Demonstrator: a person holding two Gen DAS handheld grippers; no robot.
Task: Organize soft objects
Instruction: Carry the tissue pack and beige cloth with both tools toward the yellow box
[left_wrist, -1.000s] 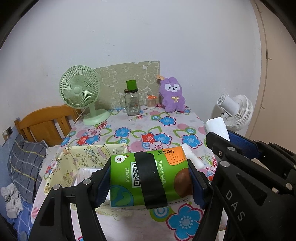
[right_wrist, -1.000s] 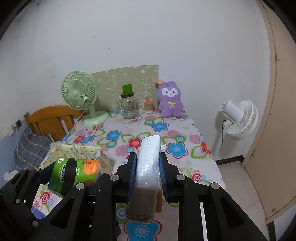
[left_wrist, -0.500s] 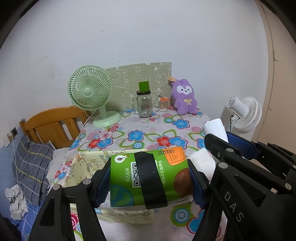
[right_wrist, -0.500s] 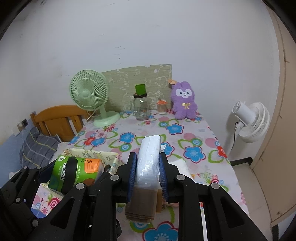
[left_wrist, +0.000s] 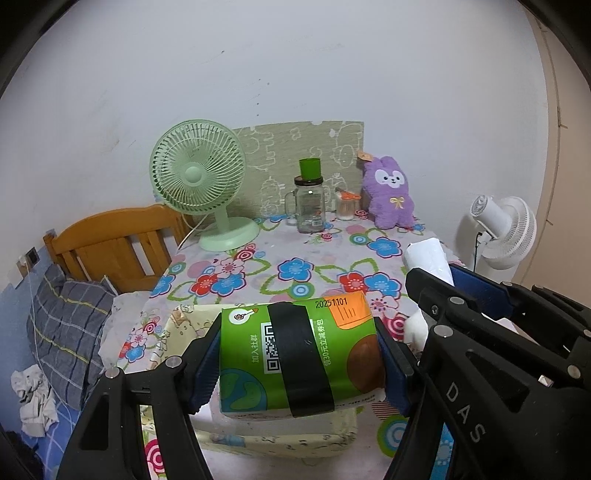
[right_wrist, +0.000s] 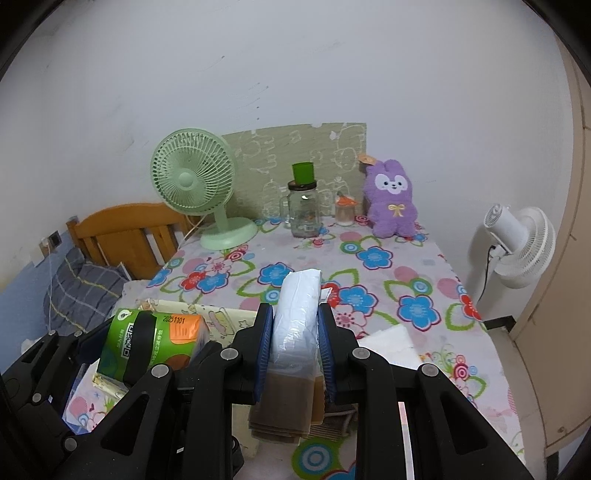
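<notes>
My left gripper (left_wrist: 297, 362) is shut on a green tissue pack (left_wrist: 299, 354) with a black band and orange label, held above a yellow patterned fabric box (left_wrist: 184, 321). The pack also shows in the right wrist view (right_wrist: 151, 343). My right gripper (right_wrist: 295, 343) is shut on a white and brown tissue pack (right_wrist: 295, 325), held upright to the right of the left gripper. That pack's top shows in the left wrist view (left_wrist: 424, 254). A white tissue pack (right_wrist: 388, 339) lies on the table below, and brown ones (right_wrist: 284, 417) under my right gripper.
On the floral tablecloth (left_wrist: 295, 269) at the back stand a green fan (left_wrist: 199, 177), a glass jar with green lid (left_wrist: 310, 199), a small jar (left_wrist: 345, 206) and a purple plush bunny (left_wrist: 389, 195). A white fan (left_wrist: 506, 229) stands right, a wooden chair (left_wrist: 114, 243) left.
Both grippers have pulled back and risen with their packs; the table and back objects look farther away. The grips have not changed.
</notes>
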